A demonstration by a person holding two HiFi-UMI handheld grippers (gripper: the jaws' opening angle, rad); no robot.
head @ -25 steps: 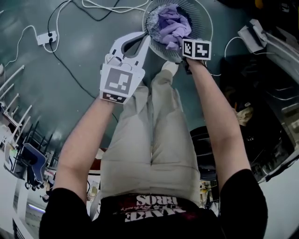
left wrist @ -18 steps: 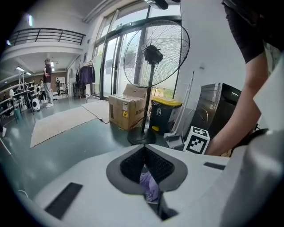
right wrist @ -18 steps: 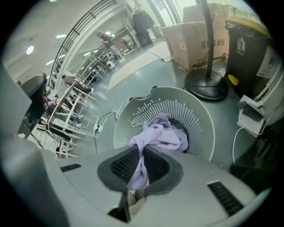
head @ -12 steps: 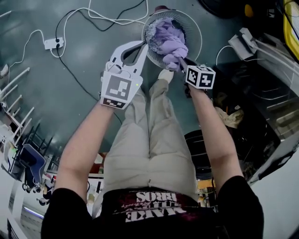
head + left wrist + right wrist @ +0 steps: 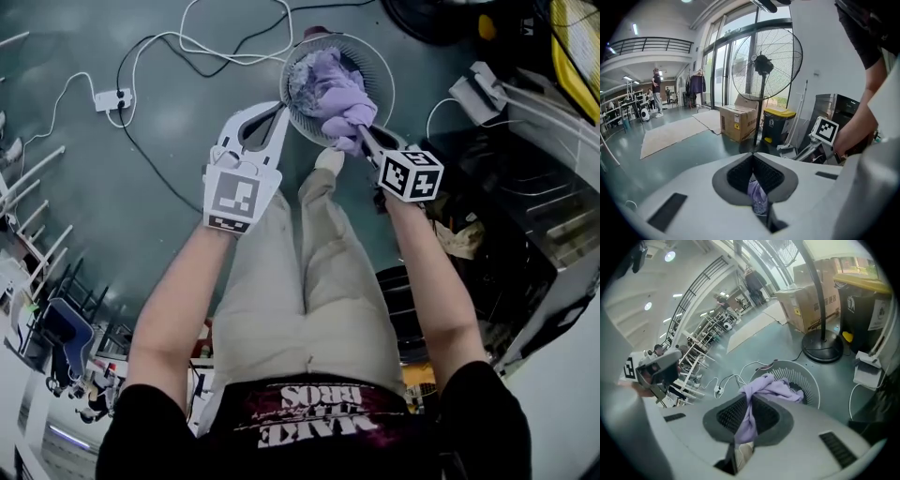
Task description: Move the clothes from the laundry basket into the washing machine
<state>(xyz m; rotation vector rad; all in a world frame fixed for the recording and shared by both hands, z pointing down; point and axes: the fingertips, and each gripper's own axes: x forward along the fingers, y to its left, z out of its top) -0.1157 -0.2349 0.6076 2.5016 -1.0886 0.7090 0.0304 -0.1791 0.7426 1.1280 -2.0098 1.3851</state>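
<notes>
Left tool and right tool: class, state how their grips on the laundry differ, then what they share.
The left tool pinches only a short tuft of pale purple cloth, while the right tool clamps a long twisted lilac garment that trails down into the round white slatted laundry basket. The left tool's jaws are fully together; the right tool's are held slightly apart by the thicker fabric. Both are shut on purple laundry.

Both bare arms stretch out in front, the left arm (image 5: 183, 291) and the right arm (image 5: 427, 272) side by side. The left gripper (image 5: 283, 101) points down, its jaws pressed tight on a bit of purple cloth (image 5: 339, 86). The right gripper (image 5: 361, 134) points down too, more steeply, and pinches purple cloth as well
</notes>
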